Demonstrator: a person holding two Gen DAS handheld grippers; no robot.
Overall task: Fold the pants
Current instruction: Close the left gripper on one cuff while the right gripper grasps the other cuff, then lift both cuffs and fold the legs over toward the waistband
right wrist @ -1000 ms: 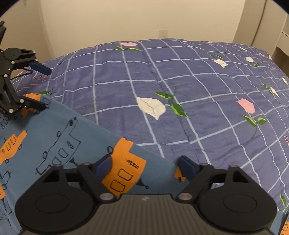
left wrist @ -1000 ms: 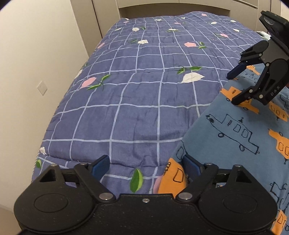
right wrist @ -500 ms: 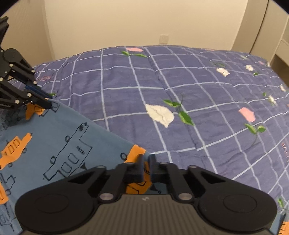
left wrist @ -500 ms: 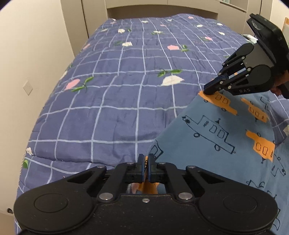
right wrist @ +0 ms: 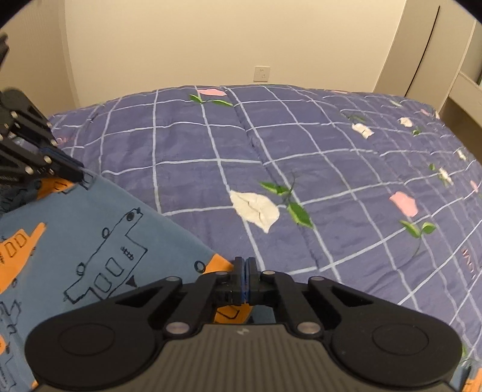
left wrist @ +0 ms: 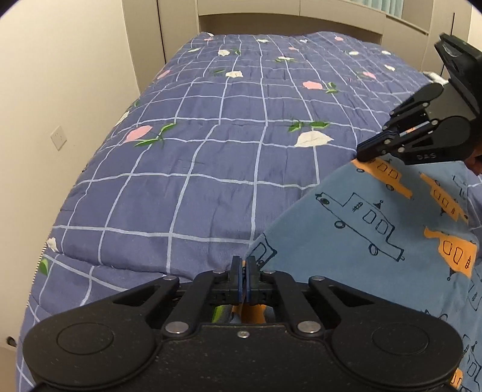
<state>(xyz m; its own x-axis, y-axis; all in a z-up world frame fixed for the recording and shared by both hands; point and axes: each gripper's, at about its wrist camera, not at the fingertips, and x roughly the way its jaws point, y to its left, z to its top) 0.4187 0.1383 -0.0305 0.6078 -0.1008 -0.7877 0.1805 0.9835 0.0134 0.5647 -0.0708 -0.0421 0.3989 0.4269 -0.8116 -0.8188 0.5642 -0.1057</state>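
Note:
The pants [left wrist: 376,229] are blue with orange buses and outlined cars, lying on the bed at the right of the left wrist view and at the lower left of the right wrist view [right wrist: 90,241]. My left gripper [left wrist: 243,265] is shut on one corner of their edge. My right gripper [right wrist: 244,267] is shut on the other corner. Each gripper shows in the other's view, the right one [left wrist: 366,152] at the upper right, the left one [right wrist: 76,175] at the left, both pinching the lifted, taut edge.
The bed is covered by a purple checked quilt [left wrist: 217,144] with flower prints. A cream wall with a socket [left wrist: 58,138] runs along the bed's left side. Cupboard doors [left wrist: 247,18] stand at the head. Another socket [right wrist: 261,74] is on the far wall.
Both grippers went from open to shut on the pants' edge, then lifted it a little, pulling the fabric taut between them.

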